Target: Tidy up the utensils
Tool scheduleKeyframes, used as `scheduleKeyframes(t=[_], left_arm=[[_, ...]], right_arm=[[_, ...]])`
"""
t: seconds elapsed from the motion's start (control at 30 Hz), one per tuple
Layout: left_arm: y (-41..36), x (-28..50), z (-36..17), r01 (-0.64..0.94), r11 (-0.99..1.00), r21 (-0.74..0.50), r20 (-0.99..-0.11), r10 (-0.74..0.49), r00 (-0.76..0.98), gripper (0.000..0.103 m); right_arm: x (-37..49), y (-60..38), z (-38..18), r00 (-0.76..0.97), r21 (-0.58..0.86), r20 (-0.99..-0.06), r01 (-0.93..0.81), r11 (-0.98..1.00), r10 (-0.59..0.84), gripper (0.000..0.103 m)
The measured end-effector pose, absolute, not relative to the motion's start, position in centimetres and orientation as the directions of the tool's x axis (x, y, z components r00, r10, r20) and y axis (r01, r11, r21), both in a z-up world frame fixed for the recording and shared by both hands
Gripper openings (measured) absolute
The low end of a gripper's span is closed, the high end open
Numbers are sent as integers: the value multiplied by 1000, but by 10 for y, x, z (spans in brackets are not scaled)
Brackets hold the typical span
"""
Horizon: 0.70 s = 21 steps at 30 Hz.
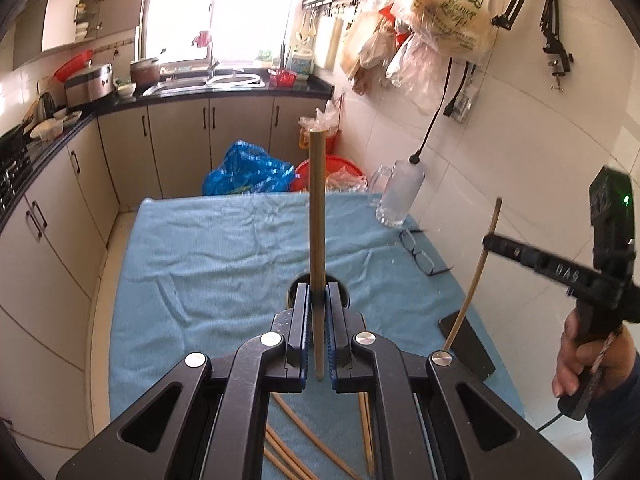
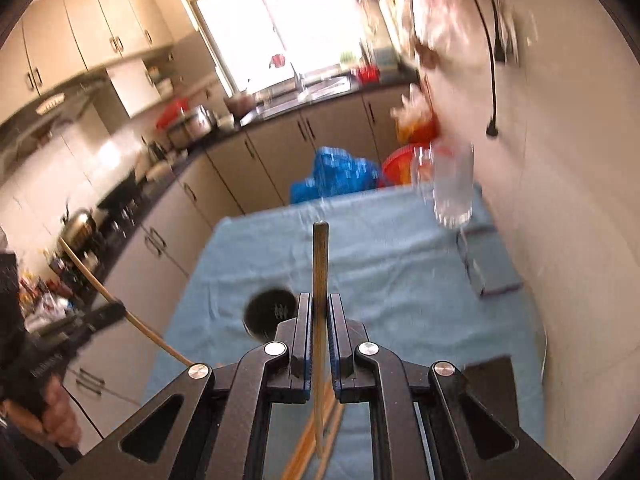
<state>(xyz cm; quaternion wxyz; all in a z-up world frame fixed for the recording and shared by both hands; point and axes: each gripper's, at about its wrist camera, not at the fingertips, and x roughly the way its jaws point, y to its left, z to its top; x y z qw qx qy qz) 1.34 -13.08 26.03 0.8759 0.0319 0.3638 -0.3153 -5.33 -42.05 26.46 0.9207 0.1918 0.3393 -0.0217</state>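
A chopstick pinched in each gripper, both raised above the blue towel (image 1: pixel 192 248)

The left gripper (image 1: pixel 319 300) is clamped on one chopstick (image 1: pixel 317 200) near its lower end, just over the round black holder (image 2: pixel 269 312) on the towel; the right gripper (image 2: pixel 319 312) grips another chopstick (image 2: pixel 320 264) the same way. Both point forward and downward. More chopsticks (image 1: pixel 292 452) lie loose on the towel's near edge. These look light, stiff and slick, so a hold near mid-length should stop them pivoting
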Motion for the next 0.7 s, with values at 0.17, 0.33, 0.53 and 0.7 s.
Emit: scheduleKeyframes(t=[0.17,0.33,0.53,0.7], left_arm=[[-144,32,279,582,793,-179,-628,-548,553,7],[-153,57,286,559,803,-207,-615,-551,564,7],[-164,84,275,531,817,-223,-632,-536,559,7],[-172,100,253,505,830,-235,-657,-519,547,7]], right_arm=[[-31,-417,301,818,384,-567,155,910,100,7],[2,-405,310,843,387,-532,151,910,86,7],[47,-404,293,831,401,-549,163,902,93,7],[75,-411,267,818,433,-567,192,881,101,7]])
